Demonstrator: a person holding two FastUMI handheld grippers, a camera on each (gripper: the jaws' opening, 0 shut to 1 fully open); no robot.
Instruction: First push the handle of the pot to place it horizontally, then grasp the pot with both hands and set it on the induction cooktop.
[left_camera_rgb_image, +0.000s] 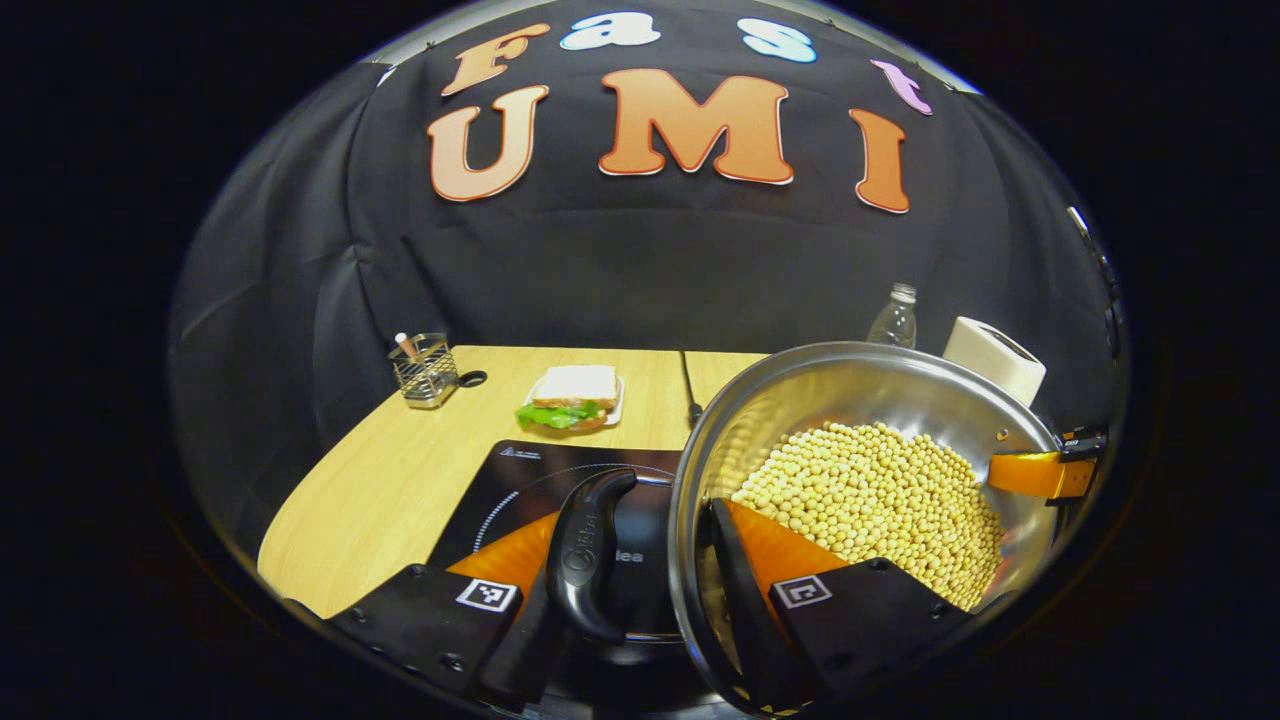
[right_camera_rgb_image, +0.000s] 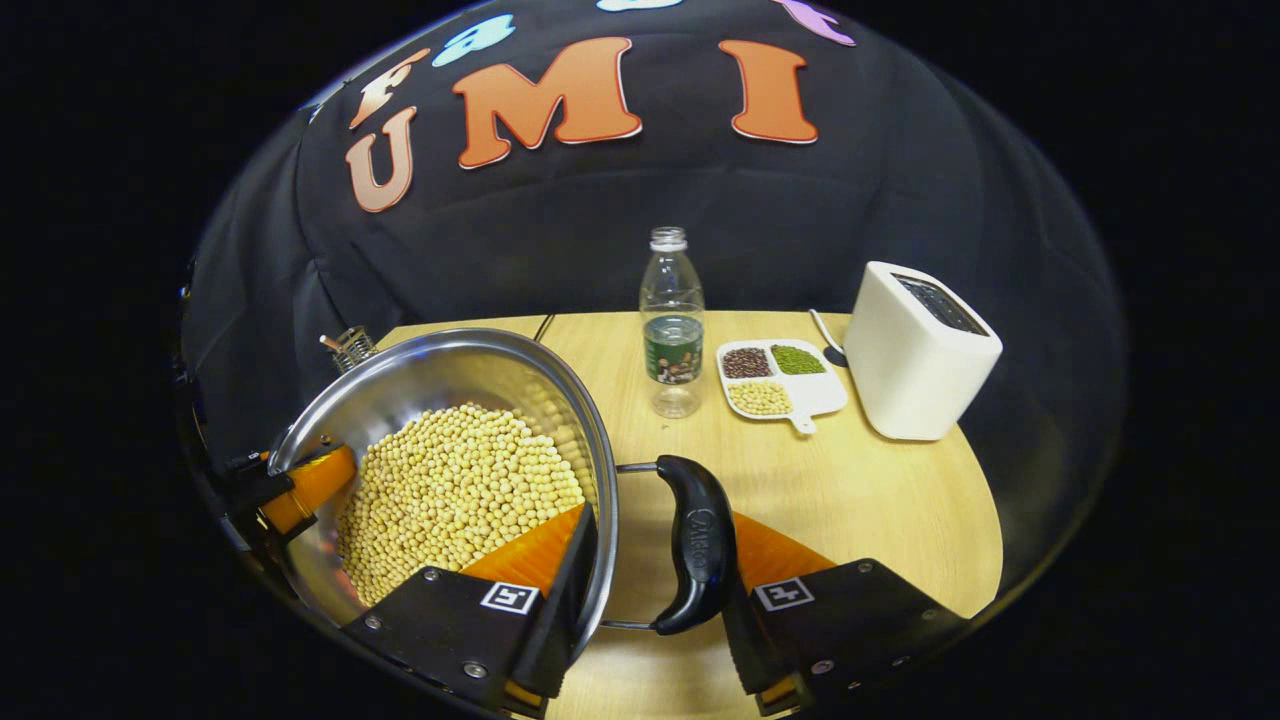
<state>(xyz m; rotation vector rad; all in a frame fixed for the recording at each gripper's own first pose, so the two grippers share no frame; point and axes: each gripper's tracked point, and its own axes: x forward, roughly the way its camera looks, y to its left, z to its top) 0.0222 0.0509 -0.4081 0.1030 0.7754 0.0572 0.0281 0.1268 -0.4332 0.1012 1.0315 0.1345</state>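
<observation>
A steel pot full of pale yellow beans is held from both sides. My left gripper is shut across its black left handle and rim, one finger outside the handle and one inside the pot. That handle hangs over the black induction cooktop. In the right gripper view my right gripper is shut the same way across the right handle and the rim of the pot. Each view shows the other gripper clamped on the pot's far side.
On the wooden table stand a wire holder and a sandwich on a plate at the back left. A clear bottle, a divided dish of beans and a white appliance stand at the back right.
</observation>
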